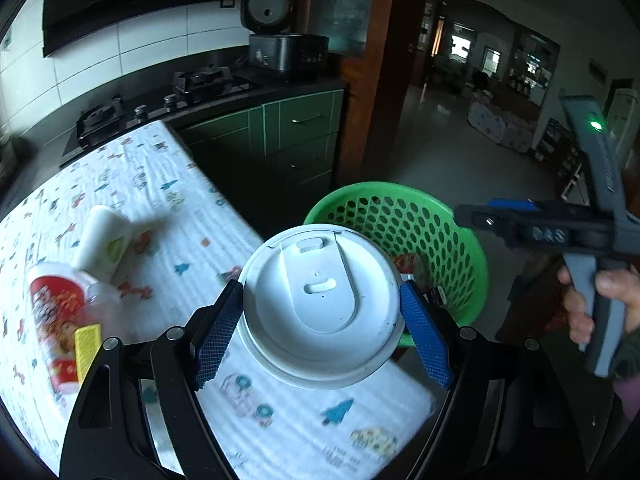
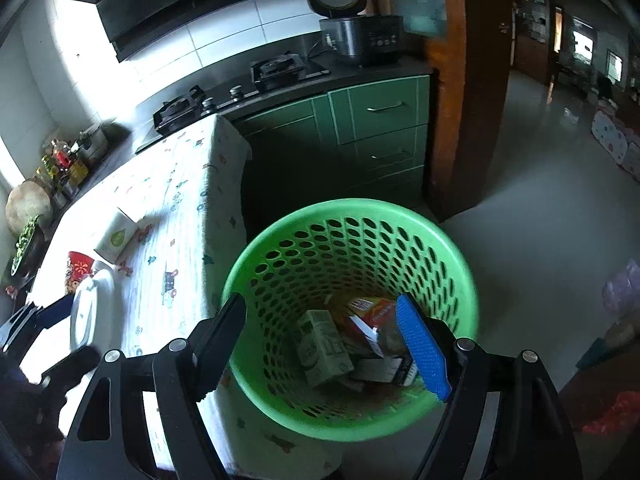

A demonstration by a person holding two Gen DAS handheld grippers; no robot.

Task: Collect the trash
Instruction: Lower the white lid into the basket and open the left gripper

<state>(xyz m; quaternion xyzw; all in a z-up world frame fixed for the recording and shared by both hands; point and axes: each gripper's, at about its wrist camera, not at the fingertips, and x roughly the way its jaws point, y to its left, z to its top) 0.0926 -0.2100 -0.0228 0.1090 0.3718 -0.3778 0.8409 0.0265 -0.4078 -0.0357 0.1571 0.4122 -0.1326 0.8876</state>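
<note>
Left tool (image 1: 322, 312): you hold the lidded cup (image 1: 320, 304) | right tool (image 2: 320, 344): wide, empty | bin (image 2: 352, 240): at 2 o'clock from cup | risk: let go early, cup hits the rim, falls.

Lidded cup (image 1: 322, 306): plain white, between blue cross-hatched pads (image 1: 219, 330) on black fingers. Basket (image 2: 440, 236): bright green, walls patterned with rows of oval holes; inside it a pale green carton (image 2: 324, 346) and an orange-red box (image 2: 370, 312). Tablecloth (image 1: 168, 208): white, small blue, red and orange printed figures; on it a white box with green drop mark (image 2: 114, 238), a red printed cup (image 1: 56, 320), a yellow strip (image 1: 87, 346).
</note>
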